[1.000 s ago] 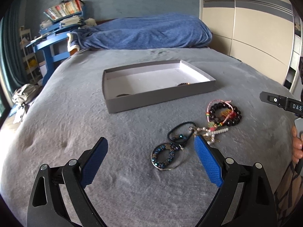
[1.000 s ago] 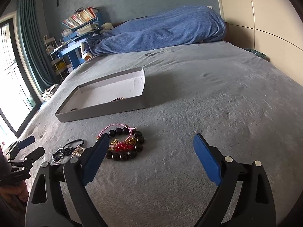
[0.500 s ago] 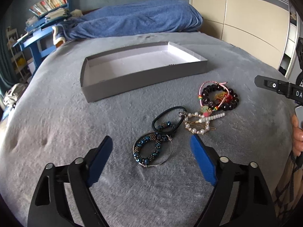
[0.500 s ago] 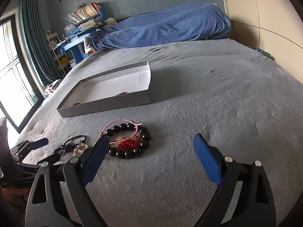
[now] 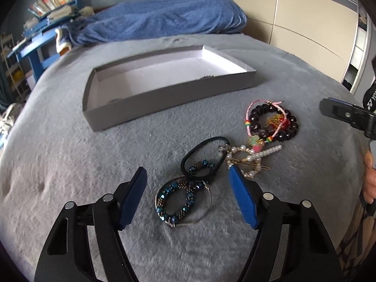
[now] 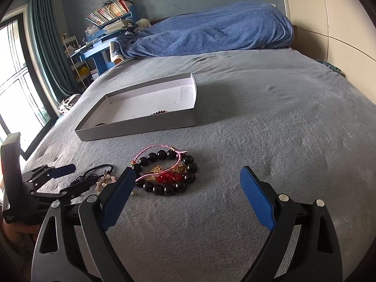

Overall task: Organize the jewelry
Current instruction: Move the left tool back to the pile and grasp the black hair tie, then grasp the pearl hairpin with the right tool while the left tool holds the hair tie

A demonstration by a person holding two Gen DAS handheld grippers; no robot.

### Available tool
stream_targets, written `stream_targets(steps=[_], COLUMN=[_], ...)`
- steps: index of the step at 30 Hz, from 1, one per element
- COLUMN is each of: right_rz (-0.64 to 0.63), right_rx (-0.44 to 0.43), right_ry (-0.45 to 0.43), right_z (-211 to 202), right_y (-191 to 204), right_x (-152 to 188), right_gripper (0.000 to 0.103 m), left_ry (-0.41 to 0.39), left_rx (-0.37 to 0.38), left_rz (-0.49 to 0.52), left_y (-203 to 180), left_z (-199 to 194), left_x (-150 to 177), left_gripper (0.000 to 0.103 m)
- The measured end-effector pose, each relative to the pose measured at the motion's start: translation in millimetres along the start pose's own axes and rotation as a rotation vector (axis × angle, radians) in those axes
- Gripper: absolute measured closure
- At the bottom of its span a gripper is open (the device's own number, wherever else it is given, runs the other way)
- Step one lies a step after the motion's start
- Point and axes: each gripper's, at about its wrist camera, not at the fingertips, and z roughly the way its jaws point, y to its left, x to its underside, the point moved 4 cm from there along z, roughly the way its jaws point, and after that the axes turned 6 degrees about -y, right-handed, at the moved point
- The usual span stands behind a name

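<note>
Right now the left gripper (image 5: 188,196) hangs wide open around the blue beaded bracelet (image 5: 178,199) on the near bedspread (image 5: 70,152). Its far edge touches the black hair tie (image 5: 203,162), so closing could well drag both along. Off right, the right gripper (image 6: 188,193) gapes empty.

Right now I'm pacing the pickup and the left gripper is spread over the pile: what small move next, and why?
Probably lower the left gripper and close on the blue beaded bracelet: it lies between the open fingers, nearest, though the black hair tie overlaps its far edge. The tray waits beyond.
</note>
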Motion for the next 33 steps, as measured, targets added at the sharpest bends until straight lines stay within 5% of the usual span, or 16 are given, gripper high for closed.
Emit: stream_targets(steps=[6,11,25,33], right_rz=[-0.003,-0.017,-0.051,-0.104], right_rx=[-0.004,-0.013,-0.025,-0.086], right_ry=[0.005,0.011,0.036,0.066], right_z=[1.6,4.7,13.2,18.4], right_y=[2.8,9.9,28.5,51.1], right_x=[0.5,-0.1,0.1,5.5], right_gripper=[0.014,0.014,0.015,0.035], left_ry=[0.021,-0.024,-0.164,-0.144], left_rx=[0.052,0.091,0.029,-0.085], left_rz=[-0.052,-0.024,-0.166,-0.282], left_y=[8.0,-0.8,40.2,77.4], left_z=[5.5,-2.4,-38.0,-42.5], left_x=[0.3,-4.5,-20.3,-12.8], left_gripper=[0.059,0.092,0.097,0.097])
